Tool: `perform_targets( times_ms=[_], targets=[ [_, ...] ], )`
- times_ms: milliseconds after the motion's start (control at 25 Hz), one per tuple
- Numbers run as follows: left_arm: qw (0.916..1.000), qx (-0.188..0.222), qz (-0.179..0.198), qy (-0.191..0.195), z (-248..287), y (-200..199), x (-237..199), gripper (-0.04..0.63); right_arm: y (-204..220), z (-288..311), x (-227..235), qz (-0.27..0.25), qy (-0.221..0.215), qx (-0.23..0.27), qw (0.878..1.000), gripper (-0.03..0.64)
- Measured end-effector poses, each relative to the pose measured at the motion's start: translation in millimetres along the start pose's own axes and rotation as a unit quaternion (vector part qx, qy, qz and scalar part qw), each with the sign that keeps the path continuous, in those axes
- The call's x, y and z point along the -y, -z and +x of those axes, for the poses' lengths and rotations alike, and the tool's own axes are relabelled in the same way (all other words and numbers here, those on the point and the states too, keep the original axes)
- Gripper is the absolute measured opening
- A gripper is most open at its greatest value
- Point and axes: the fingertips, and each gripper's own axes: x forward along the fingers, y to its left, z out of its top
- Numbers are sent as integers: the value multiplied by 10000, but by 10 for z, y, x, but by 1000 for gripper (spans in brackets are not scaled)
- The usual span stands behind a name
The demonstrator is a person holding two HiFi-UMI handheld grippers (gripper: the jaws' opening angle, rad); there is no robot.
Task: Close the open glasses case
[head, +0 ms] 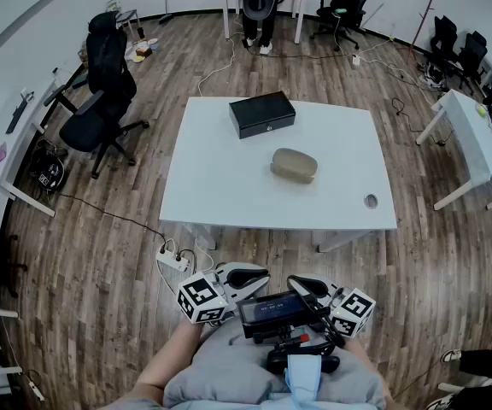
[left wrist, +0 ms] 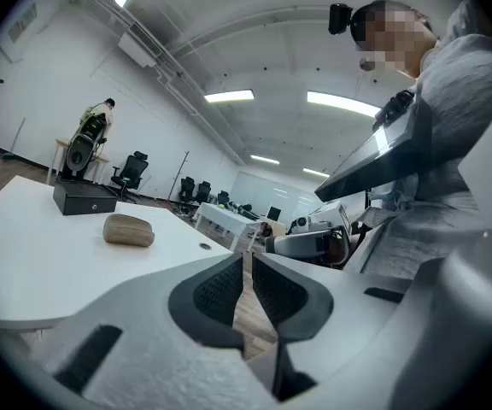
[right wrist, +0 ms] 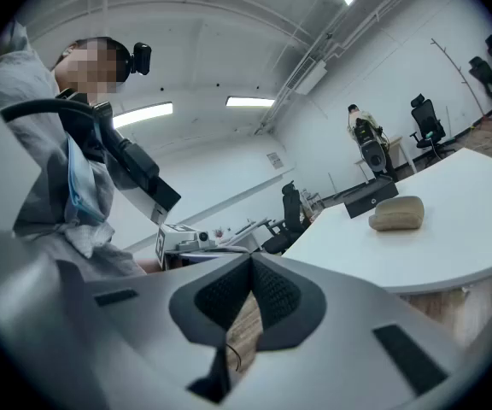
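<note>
Two grippers sit at the bottom of the head view, close to the person's body and well apart from the work. The left gripper (left wrist: 247, 256) has its fingers (left wrist: 216, 293) a narrow slit apart on nothing. The right gripper (right wrist: 250, 259) has its fingers (right wrist: 282, 301) clenched tip to tip, also empty. Beyond them, right of centre on the white desk (head: 229, 186), lies the tan glasses case (head: 294, 165), with a black box (head: 262, 114) behind it. The case reads as one rounded lump, lid apparently down. Whether it is fully shut I cannot tell, so at most a reach and a press remain.
</note>
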Motion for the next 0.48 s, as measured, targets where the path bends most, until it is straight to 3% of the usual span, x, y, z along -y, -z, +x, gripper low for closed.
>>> perform_targets(
  times_ms=[480],
  targets=[
    [9999, -3, -61, 97, 5, 14, -87, 43, -8, 37, 19, 138, -60, 132, 9998, 29]
  ],
)
